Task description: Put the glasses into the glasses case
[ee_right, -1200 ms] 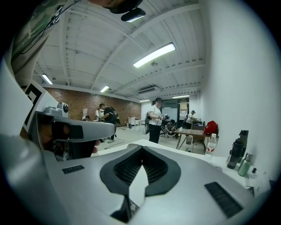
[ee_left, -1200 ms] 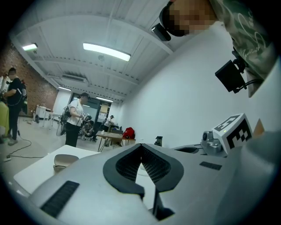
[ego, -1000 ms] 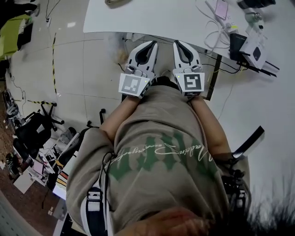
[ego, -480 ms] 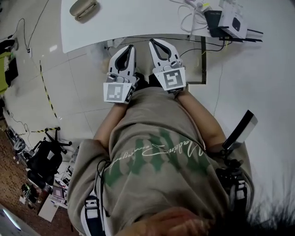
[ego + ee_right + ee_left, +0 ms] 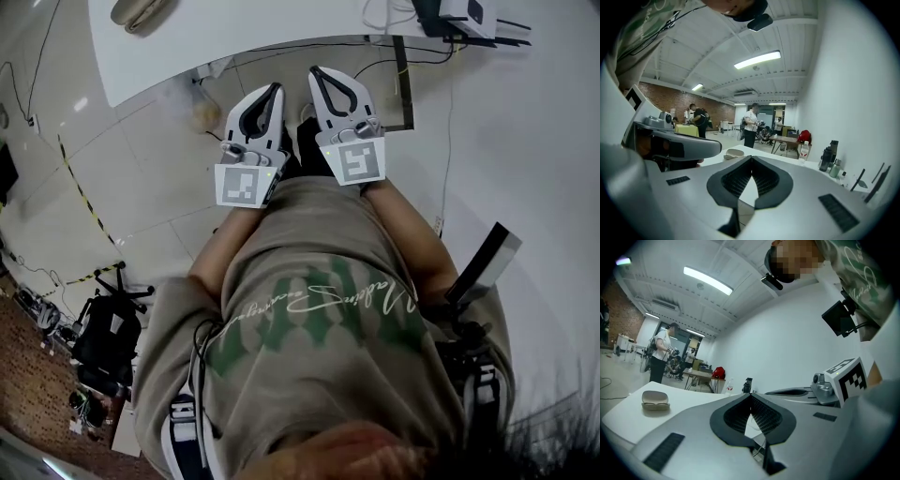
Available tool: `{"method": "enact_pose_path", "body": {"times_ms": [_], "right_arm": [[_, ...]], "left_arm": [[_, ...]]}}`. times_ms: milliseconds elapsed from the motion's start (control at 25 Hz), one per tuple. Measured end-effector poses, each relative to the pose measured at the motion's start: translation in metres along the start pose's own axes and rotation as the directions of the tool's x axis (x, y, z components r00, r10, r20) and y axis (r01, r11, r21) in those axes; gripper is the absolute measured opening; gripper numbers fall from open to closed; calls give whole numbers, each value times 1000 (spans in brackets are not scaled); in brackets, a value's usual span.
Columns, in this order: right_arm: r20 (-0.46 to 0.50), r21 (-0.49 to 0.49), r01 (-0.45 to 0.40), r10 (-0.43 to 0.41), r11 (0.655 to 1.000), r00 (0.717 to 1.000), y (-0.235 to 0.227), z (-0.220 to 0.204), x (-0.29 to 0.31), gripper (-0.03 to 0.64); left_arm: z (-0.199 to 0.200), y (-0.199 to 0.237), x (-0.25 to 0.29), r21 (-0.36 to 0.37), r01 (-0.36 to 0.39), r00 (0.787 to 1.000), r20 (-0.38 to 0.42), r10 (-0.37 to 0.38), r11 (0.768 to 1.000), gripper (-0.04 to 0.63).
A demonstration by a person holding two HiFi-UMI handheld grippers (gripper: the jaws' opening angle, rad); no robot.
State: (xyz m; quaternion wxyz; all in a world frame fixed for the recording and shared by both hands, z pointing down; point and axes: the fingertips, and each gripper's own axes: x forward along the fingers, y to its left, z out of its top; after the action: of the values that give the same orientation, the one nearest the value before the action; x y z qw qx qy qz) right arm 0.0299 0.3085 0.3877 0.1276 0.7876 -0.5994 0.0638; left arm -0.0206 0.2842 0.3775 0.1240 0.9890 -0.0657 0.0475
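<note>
Looking down in the head view, the left gripper (image 5: 275,91) and right gripper (image 5: 315,73) sit side by side near the person's body, short of the white table (image 5: 234,33). The glasses case (image 5: 141,11) lies shut at the table's far left. In the left gripper view, the jaws meet at their tips with nothing between them, and the case lies far left. In the right gripper view, the jaws are likewise pressed together and empty, with the case just left of the tips, farther off.

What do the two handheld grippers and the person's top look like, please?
The left gripper and right gripper are pale grey, each with curved jaws lined by black ribbed pads and a white cube bearing black square markers. The person wears a beige top with green lettering.
</note>
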Motion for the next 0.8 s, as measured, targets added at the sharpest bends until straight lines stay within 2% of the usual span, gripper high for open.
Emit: {"method": "enact_pose_path", "body": {"times_ms": [120, 280, 520, 640, 800], "right_arm": [[45, 58, 34, -36, 998, 998, 8, 7, -6, 11], [57, 106, 22, -28, 994, 998, 23, 9, -23, 11], [142, 87, -29, 17, 996, 990, 15, 21, -63, 11], [147, 80, -51, 39, 995, 988, 10, 23, -83, 11], [138, 91, -51, 38, 995, 990, -2, 16, -112, 11]], "left_arm": [[7, 2, -5, 3, 14, 1000, 23, -14, 1000, 6], [14, -2, -18, 36, -17, 999, 41, 15, 999, 6], [20, -33, -27, 53, -106, 991, 90, 101, 993, 6], [15, -58, -34, 68, -115, 989, 104, 107, 991, 6], [11, -88, -45, 78, -162, 981, 116, 152, 984, 6]]}}
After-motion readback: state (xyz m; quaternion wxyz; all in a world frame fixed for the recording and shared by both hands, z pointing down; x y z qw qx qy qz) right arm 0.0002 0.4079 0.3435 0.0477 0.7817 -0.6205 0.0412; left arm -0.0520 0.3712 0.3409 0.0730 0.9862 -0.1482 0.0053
